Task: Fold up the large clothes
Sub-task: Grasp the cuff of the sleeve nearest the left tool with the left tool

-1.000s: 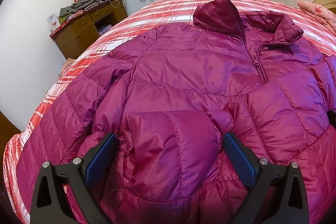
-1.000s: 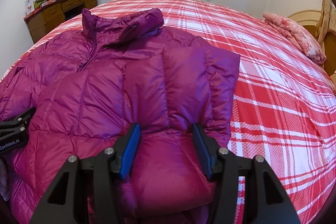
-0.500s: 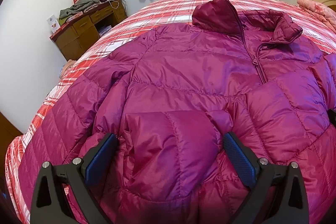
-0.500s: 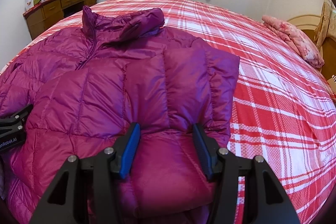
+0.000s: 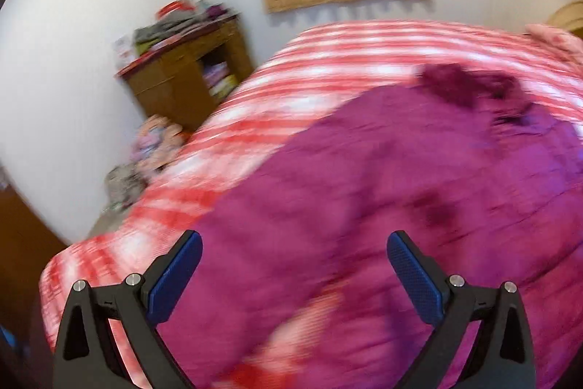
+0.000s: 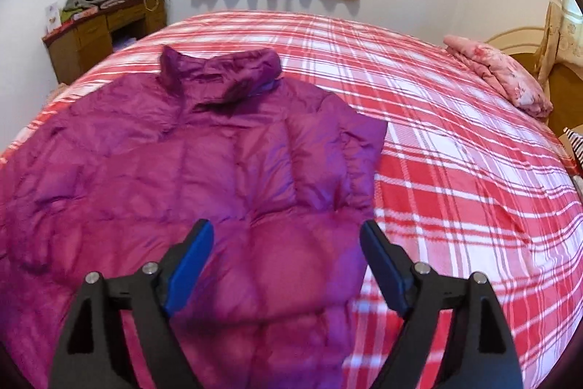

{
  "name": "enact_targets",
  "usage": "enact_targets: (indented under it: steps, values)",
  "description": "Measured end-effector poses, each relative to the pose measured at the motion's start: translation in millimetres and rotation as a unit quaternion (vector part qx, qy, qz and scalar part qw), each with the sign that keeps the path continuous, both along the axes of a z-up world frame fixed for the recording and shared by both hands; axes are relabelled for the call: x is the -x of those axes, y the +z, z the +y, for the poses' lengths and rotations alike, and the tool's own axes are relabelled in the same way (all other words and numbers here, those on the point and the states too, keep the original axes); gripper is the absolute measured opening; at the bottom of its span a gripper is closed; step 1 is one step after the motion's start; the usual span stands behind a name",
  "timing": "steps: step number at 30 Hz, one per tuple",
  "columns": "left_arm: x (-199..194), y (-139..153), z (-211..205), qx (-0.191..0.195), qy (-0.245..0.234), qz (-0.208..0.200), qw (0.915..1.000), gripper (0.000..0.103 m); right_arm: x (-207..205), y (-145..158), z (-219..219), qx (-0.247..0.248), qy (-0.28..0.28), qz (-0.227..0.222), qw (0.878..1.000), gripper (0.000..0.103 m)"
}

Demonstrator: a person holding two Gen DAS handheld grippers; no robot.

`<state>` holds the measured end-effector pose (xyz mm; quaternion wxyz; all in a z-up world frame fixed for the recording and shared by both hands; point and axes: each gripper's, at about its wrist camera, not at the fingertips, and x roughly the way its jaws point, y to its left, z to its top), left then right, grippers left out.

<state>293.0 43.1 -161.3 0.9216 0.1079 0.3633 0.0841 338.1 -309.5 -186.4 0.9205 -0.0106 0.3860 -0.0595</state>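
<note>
Blur smears the left wrist view. The left tongs [image 5: 294, 274] stand wide apart with nothing between the blue pads, above the near left part of the purple down jacket [image 5: 382, 206]. The jacket lies on the red plaid bed [image 5: 328, 61]; bare sheet shows to its left, and past the bed's edge a wooden desk [image 5: 182, 79] and a pile of cloth on the floor [image 5: 145, 155]. That side offers free room for a sweep.

In the right wrist view, sharper, the right tongs [image 6: 286, 265] have just been opening; they hang apart over the jacket's lower right panel, and the fabric lies below the pads without being pressed. The jacket is spread front up, collar [image 6: 218, 72] toward the window, with the right sleeve folded inward over the chest, its edge straight against the sheet. A wide stretch of bare bed runs to the right, up to a pink folded blanket [image 6: 499, 75].

My judgement: one fold has just been set down and released. Next would come a fresh grip, likely on the hem or the left side, taken near an edge so the slippery, puffy fabric does not spring back.
</note>
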Motion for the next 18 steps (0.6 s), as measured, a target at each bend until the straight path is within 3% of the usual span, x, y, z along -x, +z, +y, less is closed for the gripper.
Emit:
enact_targets:
  steps: [3, 6, 11, 14, 18]
  values:
    - [10, -8, 71, -0.018, 0.060, 0.014, 0.9980, 0.102, 14, 1, 12, 0.018, 0.003, 0.004, 1.000, 0.086]
    - [24, -19, 143, -0.024, 0.129, 0.034, 0.9908, 0.102, 30, -1, 23, 0.003, 0.018, 0.015, 1.000, 0.086]
    - [56, -36, 228, 0.037, 0.200, 0.054, 0.9775, 0.102, 65, -14, 39, 0.002, 0.049, 0.019, 0.999, 0.091]
    - [62, -47, 242, 0.074, 0.208, 0.065, 0.9731, 0.102, 75, -25, 45, 0.010, 0.052, 0.022, 0.998, 0.091]
    - [56, -58, 229, 0.124, 0.196, 0.075, 0.9698, 0.102, 84, -30, 46, 0.015, 0.053, 0.018, 0.998, 0.091]
